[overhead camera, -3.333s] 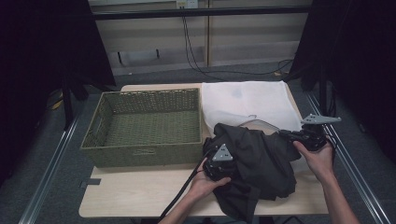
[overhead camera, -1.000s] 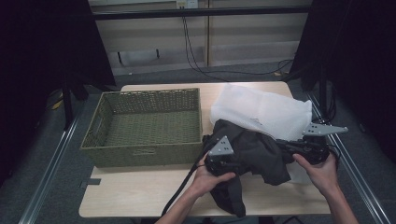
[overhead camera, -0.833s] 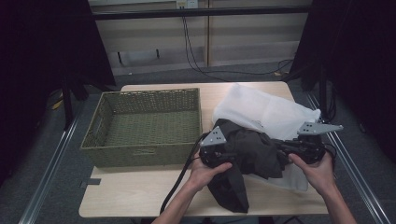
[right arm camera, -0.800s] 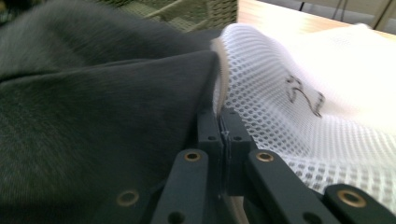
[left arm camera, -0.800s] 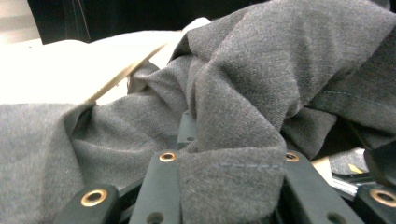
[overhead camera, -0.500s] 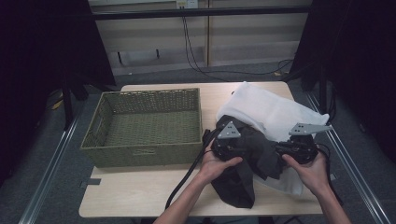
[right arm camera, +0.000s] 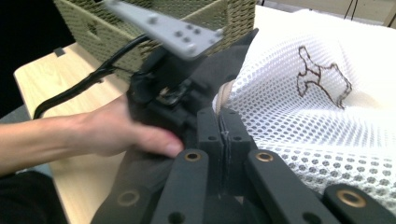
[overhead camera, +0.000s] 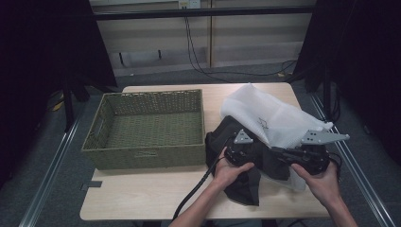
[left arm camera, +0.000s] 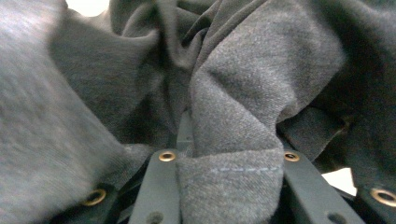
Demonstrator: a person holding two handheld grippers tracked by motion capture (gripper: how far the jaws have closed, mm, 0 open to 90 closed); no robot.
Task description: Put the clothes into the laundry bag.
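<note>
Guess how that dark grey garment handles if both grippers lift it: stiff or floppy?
Likely floppy: the dark grey garment bunches in deep folds between the left gripper and right gripper. It probably sags wherever it is unheld, since a loose end droops toward the table edge. Probably not slippery: the weave looks matte and fuzzy in the left gripper view.

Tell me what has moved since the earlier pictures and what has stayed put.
Both grippers have drawn closer together, bunching the dark grey cloth garment between them. The left gripper and the right gripper both stay clamped on it. The white mesh fabric, flat at first, is now lifted and crumpled behind the garment. The green woven basket and the light wooden table are unchanged.
</note>
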